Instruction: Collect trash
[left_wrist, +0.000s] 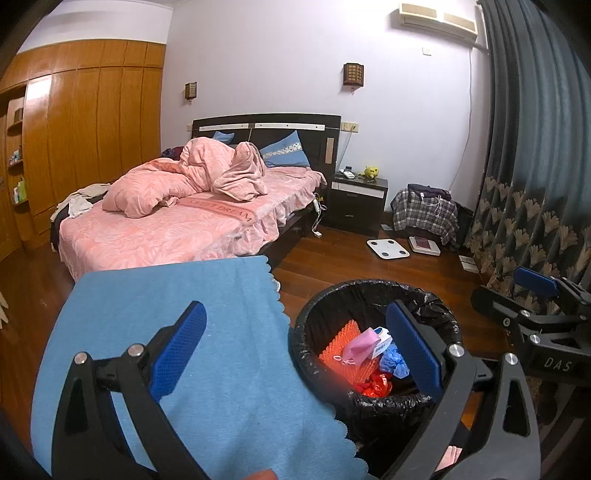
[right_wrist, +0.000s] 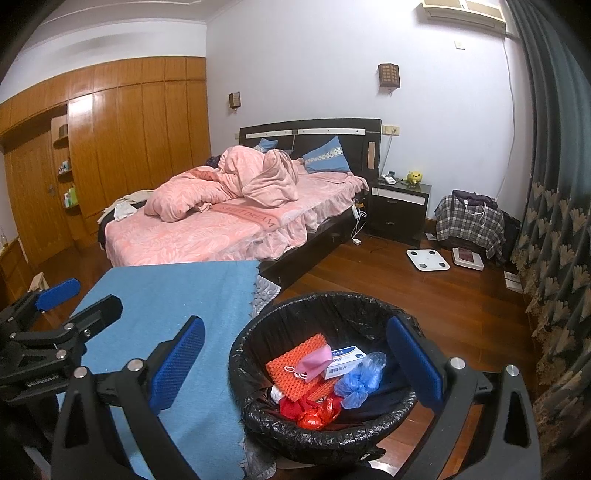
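Both tools are released and carry nothing: the left tool (left_wrist: 295, 347) hangs over the blue tabletop's (left_wrist: 155, 295) scalloped right edge, the right tool (right_wrist: 295, 354) over the bin (right_wrist: 258, 332), which stands on the floor just beside that edge. One bin, black-lined, holds five pieces of trash: orange mesh pad (right_wrist: 291, 365), pink mask (right_wrist: 314, 360), white box (right_wrist: 343, 362), blue bag (right_wrist: 360, 382), red wrapper (right_wrist: 310, 411). Open wooden floor (right_wrist: 424, 306) lies beyond the rim toward two scales
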